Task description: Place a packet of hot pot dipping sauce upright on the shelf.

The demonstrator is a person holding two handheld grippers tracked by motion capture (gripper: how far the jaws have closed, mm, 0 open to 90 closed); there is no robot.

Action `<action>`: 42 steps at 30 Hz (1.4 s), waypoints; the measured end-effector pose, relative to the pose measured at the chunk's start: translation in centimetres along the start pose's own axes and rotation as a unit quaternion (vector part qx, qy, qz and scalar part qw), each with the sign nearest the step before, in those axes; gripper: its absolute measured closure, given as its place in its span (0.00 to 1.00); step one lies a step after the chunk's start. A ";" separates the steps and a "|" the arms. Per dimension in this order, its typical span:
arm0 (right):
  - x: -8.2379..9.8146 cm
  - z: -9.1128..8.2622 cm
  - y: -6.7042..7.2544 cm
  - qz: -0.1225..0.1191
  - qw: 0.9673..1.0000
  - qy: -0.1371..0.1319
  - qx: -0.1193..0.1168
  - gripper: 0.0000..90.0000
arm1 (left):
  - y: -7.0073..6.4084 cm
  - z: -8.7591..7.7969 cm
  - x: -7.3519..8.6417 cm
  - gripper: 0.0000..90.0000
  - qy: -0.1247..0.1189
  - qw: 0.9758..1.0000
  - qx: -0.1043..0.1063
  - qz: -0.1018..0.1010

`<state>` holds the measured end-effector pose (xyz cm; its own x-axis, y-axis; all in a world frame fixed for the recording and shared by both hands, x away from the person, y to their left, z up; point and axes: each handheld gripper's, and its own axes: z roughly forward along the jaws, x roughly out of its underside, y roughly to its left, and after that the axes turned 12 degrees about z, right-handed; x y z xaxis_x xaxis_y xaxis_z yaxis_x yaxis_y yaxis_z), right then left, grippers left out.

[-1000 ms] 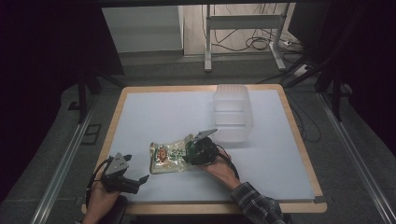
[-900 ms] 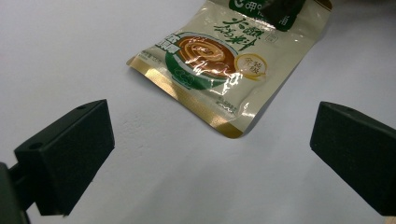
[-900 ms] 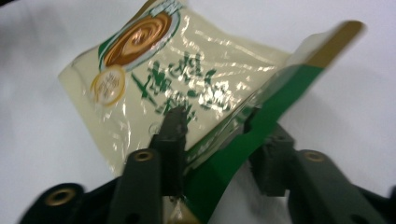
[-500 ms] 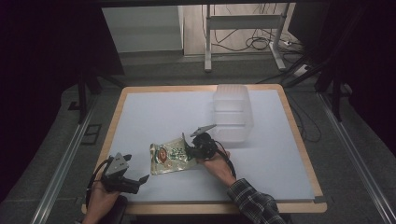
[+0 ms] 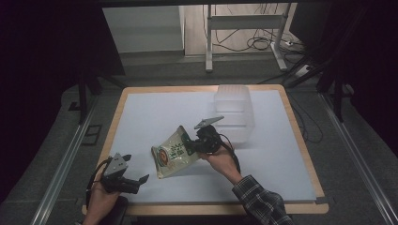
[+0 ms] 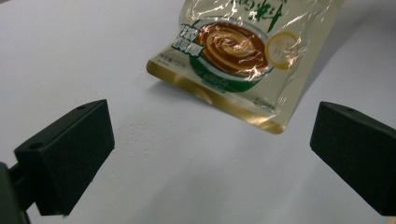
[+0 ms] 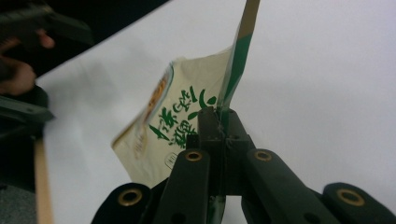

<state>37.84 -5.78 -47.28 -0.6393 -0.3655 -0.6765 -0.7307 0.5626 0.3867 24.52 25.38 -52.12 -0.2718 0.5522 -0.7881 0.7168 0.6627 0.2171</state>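
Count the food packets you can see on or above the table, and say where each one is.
1. The packet is near the middle of the table's front half, lifted at one end by the right gripper, left of the clear plastic box. The cloudy box could hide more.

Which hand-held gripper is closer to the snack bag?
The right. The right hand-held gripper is shut on the snack bag's upper edge, lifting it. The left hand-held gripper sits open near the table's front left corner, apart from the bag.
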 end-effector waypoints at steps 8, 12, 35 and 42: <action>-1.4 -1.8 1.5 -0.022 1.000 -0.017 -0.013 1.00 | 0.3 -0.2 0.1 0.00 -0.010 1.000 -0.004 -0.015; -2.0 -2.7 2.4 -0.039 0.999 -0.023 -0.016 1.00 | 0.3 -0.3 0.1 0.00 -0.011 1.000 -0.004 -0.014; -4.9 -5.9 3.0 -0.094 0.994 -0.035 0.040 1.00 | 0.2 -0.2 0.1 0.00 -0.009 1.000 -0.003 -0.013; -5.9 -7.2 2.3 -0.095 0.994 -0.041 0.047 1.00 | 0.2 -0.2 0.1 0.00 -0.010 1.000 -0.003 -0.014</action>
<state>38.20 -7.66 -37.95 -0.4675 -0.4125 -0.7818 -0.8085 0.5572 0.1894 24.53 25.70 -52.03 -0.2782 0.5230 -0.8057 0.7046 0.6812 0.1988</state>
